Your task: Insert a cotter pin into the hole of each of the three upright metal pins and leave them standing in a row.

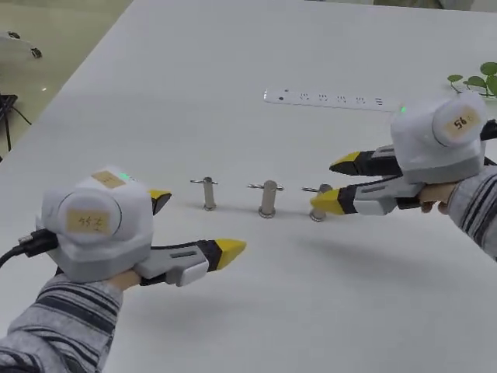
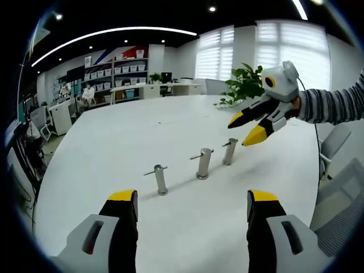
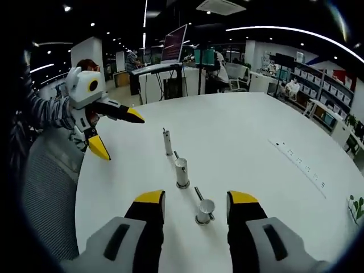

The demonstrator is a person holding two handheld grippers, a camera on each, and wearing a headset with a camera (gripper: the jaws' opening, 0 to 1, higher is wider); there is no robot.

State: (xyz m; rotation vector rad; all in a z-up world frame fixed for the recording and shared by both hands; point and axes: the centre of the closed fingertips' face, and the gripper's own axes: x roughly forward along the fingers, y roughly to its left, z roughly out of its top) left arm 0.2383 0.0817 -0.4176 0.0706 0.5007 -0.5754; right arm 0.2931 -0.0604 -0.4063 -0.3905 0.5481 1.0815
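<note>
A large white table (image 1: 233, 70) stood in an open office. A power strip (image 1: 326, 99) lay on it near a plant (image 2: 245, 79). Blinds (image 2: 213, 45) covered bright windows (image 2: 281, 45); shelves (image 2: 116, 74) lined one wall under a dark ceiling (image 2: 170, 14) with strip lights (image 2: 114, 33).

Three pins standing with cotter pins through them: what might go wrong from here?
1. The open right tool sits close to the end upright metal pin; a sideways slip may topple it.
2. That pin's thin cotter pin sticks out sideways and might snag a jaw.
3. A falling pin may strike the middle metal pin beside it.
</note>
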